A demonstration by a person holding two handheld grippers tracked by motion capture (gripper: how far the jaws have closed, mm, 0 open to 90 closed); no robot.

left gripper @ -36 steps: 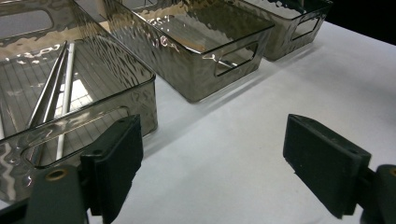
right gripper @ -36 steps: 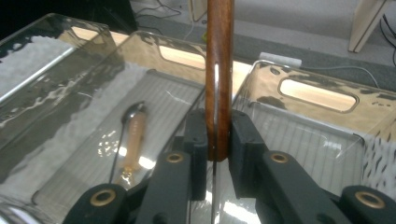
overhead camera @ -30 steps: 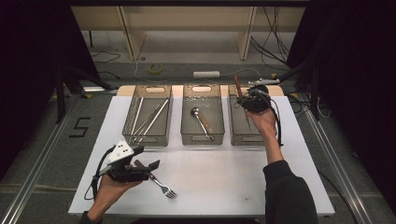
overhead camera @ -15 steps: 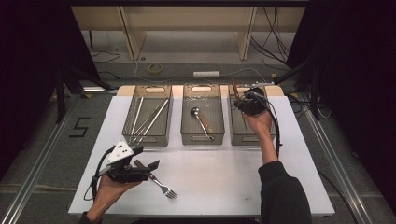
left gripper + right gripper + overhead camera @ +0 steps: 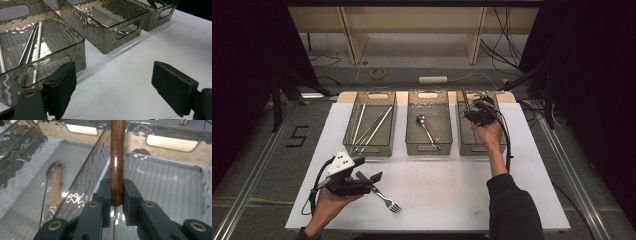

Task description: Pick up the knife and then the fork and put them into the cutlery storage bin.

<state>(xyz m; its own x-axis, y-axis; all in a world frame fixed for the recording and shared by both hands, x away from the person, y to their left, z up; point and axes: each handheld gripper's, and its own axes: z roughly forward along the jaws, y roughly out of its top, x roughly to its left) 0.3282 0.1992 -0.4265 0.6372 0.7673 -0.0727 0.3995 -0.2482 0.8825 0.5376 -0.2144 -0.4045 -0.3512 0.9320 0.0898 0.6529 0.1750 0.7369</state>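
1. Jaws: the right gripper (image 5: 116, 192) is clamped on a slim brown wooden handle (image 5: 117, 157), pinched between both pads; the left gripper (image 5: 113, 87) is spread wide with nothing between its pads.

2. High view: the right gripper (image 5: 479, 111) is held over the right-hand smoked clear plastic bin (image 5: 468, 145), with the wooden handle (image 5: 465, 98) sticking up and away toward the bin's far end. The left gripper (image 5: 362, 180) is held low over the white table top (image 5: 452, 190), near its front left. A silver metal fork (image 5: 387, 200) lies on the table just beside the left gripper. A metal spoon (image 5: 427, 129) lies in the middle bin (image 5: 412, 145); long silver rods (image 5: 372, 125) lie in the left bin (image 5: 349, 145).

3. Left gripper view: bare white table (image 5: 140, 57) is seen between the spread pads; the left bin (image 5: 80, 50) with its silver rods (image 5: 31, 47) stands just ahead.

4. Right gripper view: the handle rises upright from the pads, above the ribbed floor of the right bin (image 5: 162, 195). The spoon (image 5: 53, 182) is seen through the wall of the neighbouring bin.
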